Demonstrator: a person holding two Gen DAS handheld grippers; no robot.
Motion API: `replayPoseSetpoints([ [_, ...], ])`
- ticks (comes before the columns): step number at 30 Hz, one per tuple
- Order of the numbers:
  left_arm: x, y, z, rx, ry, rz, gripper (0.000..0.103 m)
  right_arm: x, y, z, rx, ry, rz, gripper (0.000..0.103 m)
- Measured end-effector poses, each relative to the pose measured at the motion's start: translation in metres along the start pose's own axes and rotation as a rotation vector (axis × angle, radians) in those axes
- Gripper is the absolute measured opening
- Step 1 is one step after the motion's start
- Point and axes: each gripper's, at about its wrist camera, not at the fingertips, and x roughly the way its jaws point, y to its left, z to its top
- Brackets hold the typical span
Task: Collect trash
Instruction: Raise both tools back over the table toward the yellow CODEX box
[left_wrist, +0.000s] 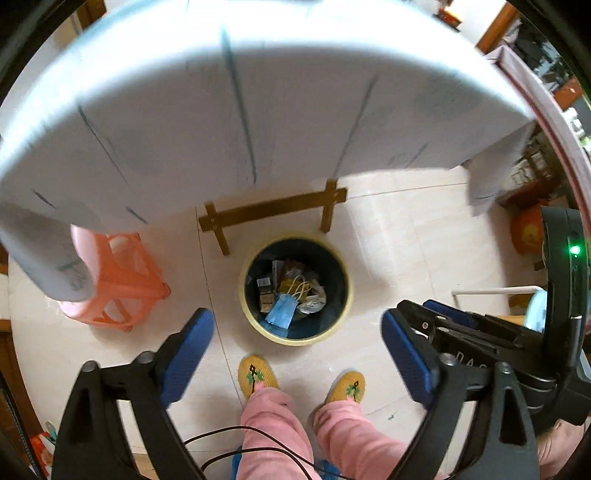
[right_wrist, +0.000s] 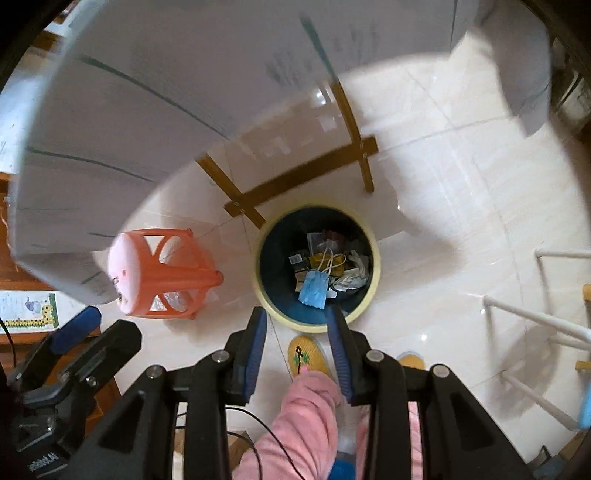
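A round bin with a yellow rim (left_wrist: 258, 325) (right_wrist: 375, 273) stands on the tiled floor below both grippers. Inside lie a blue face mask (left_wrist: 280, 314) (right_wrist: 314, 290), a small yellow paper bag with white handles (left_wrist: 295, 286) (right_wrist: 330, 262), crumpled paper and wrappers. My left gripper (left_wrist: 295, 319) hangs high above the bin, jaws wide open and empty. My right gripper (right_wrist: 297, 314) also points down at the bin's near rim, its jaws partly open with nothing between them. Each gripper shows at the edge of the other's view.
A table under a white cloth (left_wrist: 258, 92) (right_wrist: 129, 92) overhangs the far side, its wooden crossbar (left_wrist: 273, 208) just behind the bin. An orange stool (left_wrist: 122, 280) (right_wrist: 173, 273) stands to the left. The person's yellow slippers (left_wrist: 256, 374) and pink trousers are near the bin. A white rack (right_wrist: 535, 317) stands on the right.
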Motion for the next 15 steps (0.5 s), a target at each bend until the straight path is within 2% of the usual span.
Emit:
replayPoseSetpoints([
  [1, -0.02, -0.003, 0.003, 0.009, -0.011, -0.005, 0.102, -0.015, 0.005, 0.0, -0.014, -0.009, -0.006, 0.034],
  [8, -0.118, -0.015, 0.026, 0.086, -0.086, -0.035, 0.102, -0.118, 0.039, 0.003, -0.091, -0.106, -0.026, 0.035],
  [15, -0.194, -0.015, 0.058, 0.195, -0.229, -0.036, 0.102, -0.212, 0.079, 0.014, -0.16, -0.304, -0.068, 0.038],
])
